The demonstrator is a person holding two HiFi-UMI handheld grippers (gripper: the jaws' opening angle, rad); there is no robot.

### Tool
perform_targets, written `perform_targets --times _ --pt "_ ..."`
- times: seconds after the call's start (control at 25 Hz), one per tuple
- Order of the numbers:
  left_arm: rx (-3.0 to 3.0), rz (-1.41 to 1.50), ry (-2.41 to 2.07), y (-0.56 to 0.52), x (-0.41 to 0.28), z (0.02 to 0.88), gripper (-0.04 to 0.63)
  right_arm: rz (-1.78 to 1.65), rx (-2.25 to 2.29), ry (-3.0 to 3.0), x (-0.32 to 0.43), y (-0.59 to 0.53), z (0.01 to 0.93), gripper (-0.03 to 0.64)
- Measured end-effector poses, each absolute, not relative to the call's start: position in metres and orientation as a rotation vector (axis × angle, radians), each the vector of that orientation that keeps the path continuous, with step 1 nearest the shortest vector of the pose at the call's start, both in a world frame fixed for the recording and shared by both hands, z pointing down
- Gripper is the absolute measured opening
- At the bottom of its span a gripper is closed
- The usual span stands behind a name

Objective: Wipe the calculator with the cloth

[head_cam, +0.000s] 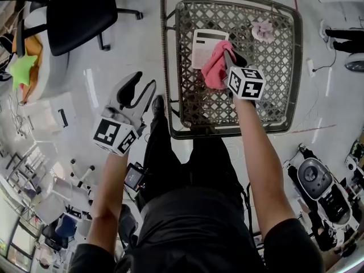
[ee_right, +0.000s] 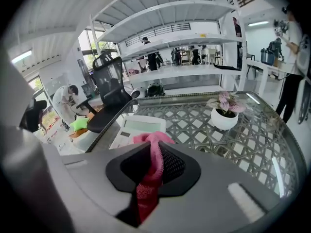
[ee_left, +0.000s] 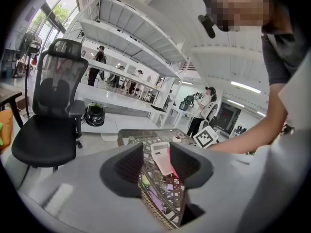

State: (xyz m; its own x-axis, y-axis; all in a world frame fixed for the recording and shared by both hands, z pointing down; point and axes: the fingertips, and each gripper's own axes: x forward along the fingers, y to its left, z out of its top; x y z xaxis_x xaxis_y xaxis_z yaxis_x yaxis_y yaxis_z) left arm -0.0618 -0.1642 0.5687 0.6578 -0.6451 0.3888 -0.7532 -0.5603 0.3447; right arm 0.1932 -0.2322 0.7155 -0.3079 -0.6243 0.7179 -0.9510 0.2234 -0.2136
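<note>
Right tongs clench the pink cloth against the right edge of the calculator on the tabletop, likely to wipe it. Left tongs gape empty, well left of it, unneeded.

The person is wearing a black short-sleeved shirt; the grey left gripper and right gripper are bearing square-marker cubes.
</note>
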Motion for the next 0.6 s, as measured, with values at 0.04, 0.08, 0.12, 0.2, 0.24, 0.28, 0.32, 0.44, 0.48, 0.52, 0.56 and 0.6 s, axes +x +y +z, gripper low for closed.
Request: perform_targets --times 0.04,0.08,0.12,0.2,0.24,0.28,0.32,0.44,0.48,0.52,0.56,0.6 --pt "2.389 0.298 -1.091 -0.163 -0.063 0.569 0.19 0.888 1.46 -2.013 0.194 -0.237 0.715 0.035" --pt "2.387 0.297 -1.094 -0.162 -0.065 0.569 0.19 0.891 1.471 -2.013 0.193 -0.243 0.714 0.035" --pt "2.385 0.298 -1.097 -0.161 -0.066 0.569 0.19 0.893 1.48 -2.016 0.191 -0.248 0.712 0.035" --pt "2.382 0.297 -1.104 -0.159 -0.069 0.569 0.19 0.89 1.486 -2.029 0.185 -0.26 0.709 0.035" --pt "2.381 0.295 -1.107 -0.158 -0.071 0.569 0.19 0.887 1.486 -2.037 0.181 -0.265 0.707 0.035" --pt "2.379 0.294 -1.11 -0.158 -0.072 0.569 0.19 0.883 1.485 -2.045 0.176 -0.27 0.705 0.035" --pt "2.377 0.292 -1.113 -0.157 -0.074 0.568 0.19 0.879 1.482 -2.054 0.171 -0.275 0.702 0.035" --pt "2.37 0.288 -1.119 -0.154 -0.078 0.569 0.19 0.866 1.467 -2.083 0.151 -0.284 0.696 0.035" --pt "2.368 0.287 -1.121 -0.153 -0.079 0.569 0.19 0.862 1.457 -2.095 0.144 -0.285 0.695 0.035" --pt "2.366 0.286 -1.122 -0.152 -0.08 0.57 0.19 0.86 1.444 -2.106 0.136 -0.286 0.695 0.035" --pt "2.366 0.285 -1.123 -0.151 -0.081 0.57 0.19 0.858 1.428 -2.115 0.127 -0.286 0.695 0.035" --pt "2.366 0.284 -1.123 -0.151 -0.082 0.57 0.19 0.86 1.41 -2.123 0.119 -0.284 0.695 0.035"
